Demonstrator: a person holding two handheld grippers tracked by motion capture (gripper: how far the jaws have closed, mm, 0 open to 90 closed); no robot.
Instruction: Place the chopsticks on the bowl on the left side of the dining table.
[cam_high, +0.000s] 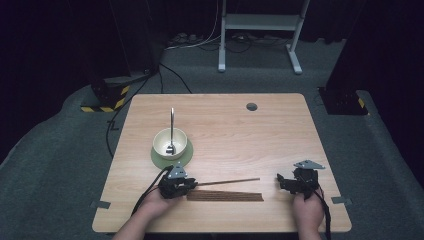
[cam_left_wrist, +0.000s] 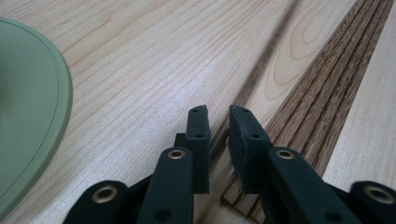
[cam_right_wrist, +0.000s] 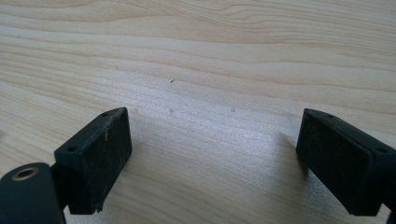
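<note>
At table front, left gripper (cam_high: 192, 184) nipping one chopstick (cam_high: 230, 181) end off bundle (cam_high: 225, 196)
Thin, stiff, light, slippery; grip near end; right gripper (cam_high: 283, 181) gapes empty

Left tool (cam_high: 192, 184): black body, grey three-cornered plate on top, black cables trailing back along the forearm. Its two black jaws are flat blocks on bars with brass-ringed holes and small dark screw holes; pads (cam_left_wrist: 246, 140) matte, slightly scuffed. Right tool (cam_high: 281, 181): same black build, grey plate, black cable running past the wrist. Its pads (cam_right_wrist: 98, 158) are thick black rectangles, worn and chipped at the edges. Forearms bare, no sleeves visible.
</note>
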